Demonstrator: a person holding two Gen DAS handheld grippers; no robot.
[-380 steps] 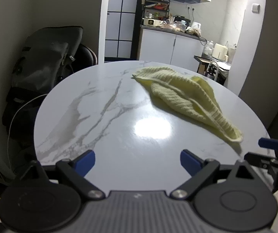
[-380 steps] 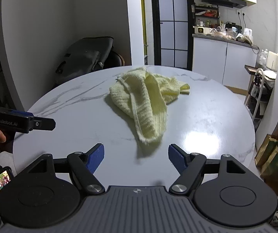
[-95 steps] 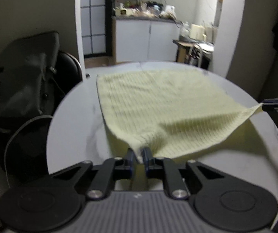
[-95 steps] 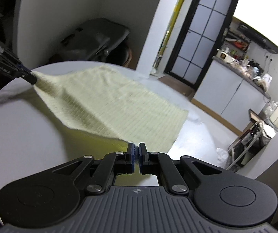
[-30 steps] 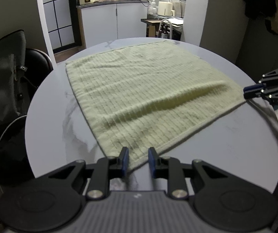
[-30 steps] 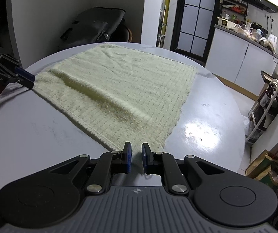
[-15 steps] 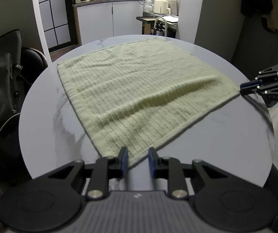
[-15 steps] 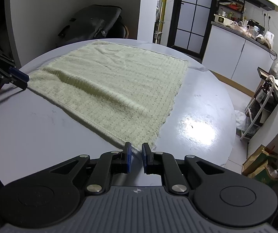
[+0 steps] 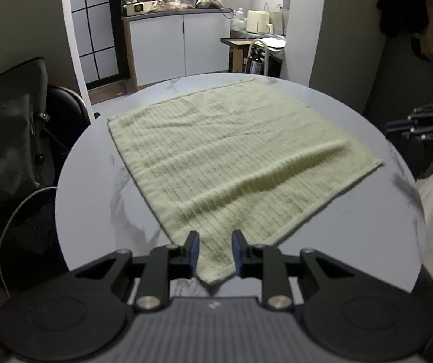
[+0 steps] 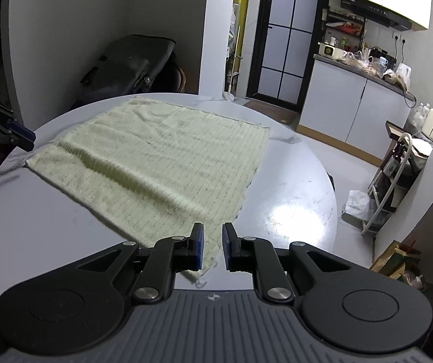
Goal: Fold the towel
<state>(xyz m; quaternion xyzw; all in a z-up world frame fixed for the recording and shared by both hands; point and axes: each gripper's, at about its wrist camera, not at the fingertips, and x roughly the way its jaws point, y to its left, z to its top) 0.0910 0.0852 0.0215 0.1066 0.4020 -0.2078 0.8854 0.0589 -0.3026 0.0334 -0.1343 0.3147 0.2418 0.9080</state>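
The pale-yellow towel (image 9: pixel 234 157) lies spread flat; left gripper (image 9: pixel 215 252) and right gripper (image 10: pixel 212 246), jaws just parted, straddle its near corners unclamped. Next: regrip, fold across.

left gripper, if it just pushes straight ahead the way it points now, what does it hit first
Most likely the towel: its near corner lies between the left gripper's parted fingers, which have just been opening. It points down toward the table, though depth is unclear.
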